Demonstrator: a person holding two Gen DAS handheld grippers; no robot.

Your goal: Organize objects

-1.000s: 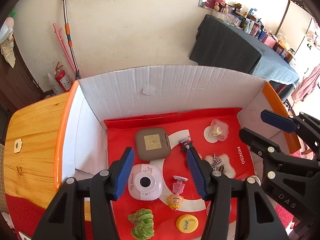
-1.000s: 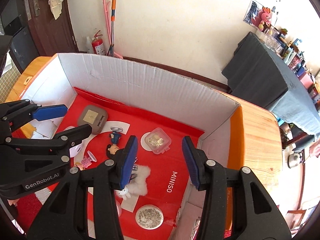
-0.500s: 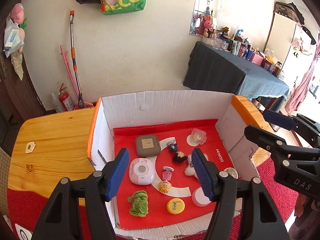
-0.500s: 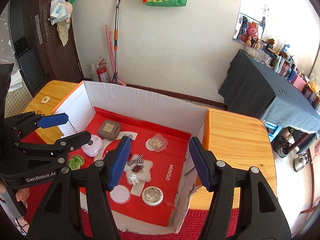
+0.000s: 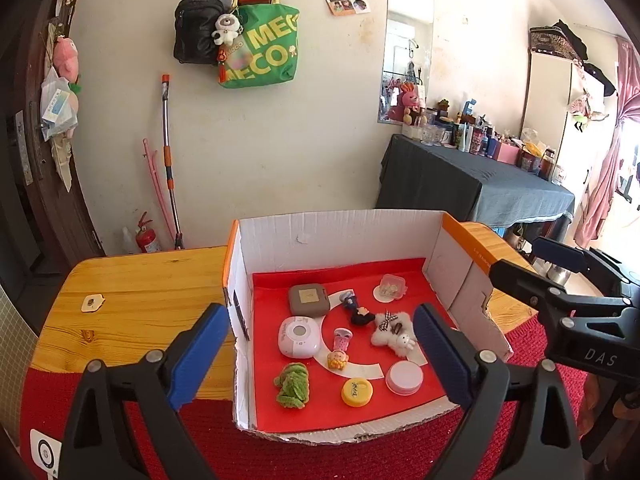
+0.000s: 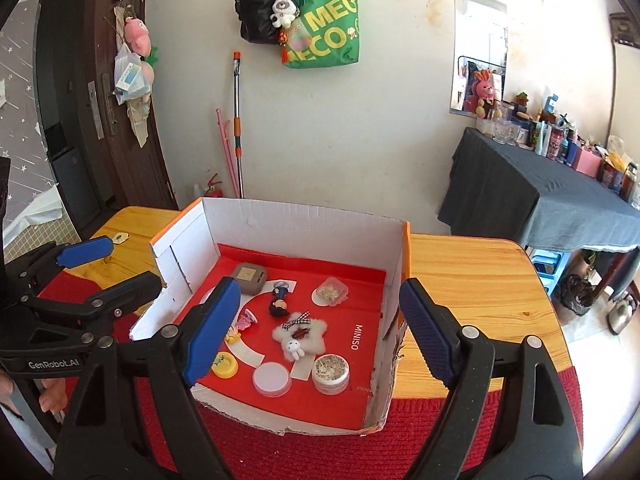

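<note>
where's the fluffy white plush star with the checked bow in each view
Left wrist: fluffy white plush star with the checked bow, right of centre on the box's red liner.
Right wrist: near picture centre.
Shared landmark: small clear plastic case beyond it.

wall: green tote bag [image 5: 262,54] hung beside black bag [image 5: 196,30], plush charm [image 5: 225,29] between them | mirror [image 5: 406,48] right of tote | mop pole [image 5: 169,160] leaning on wall, fire extinguisher [image 5: 147,237] on floor beside it | side table, dark cloth [image 5: 472,184], bottles and cups on top | door [image 6: 120,120] at left
</note>
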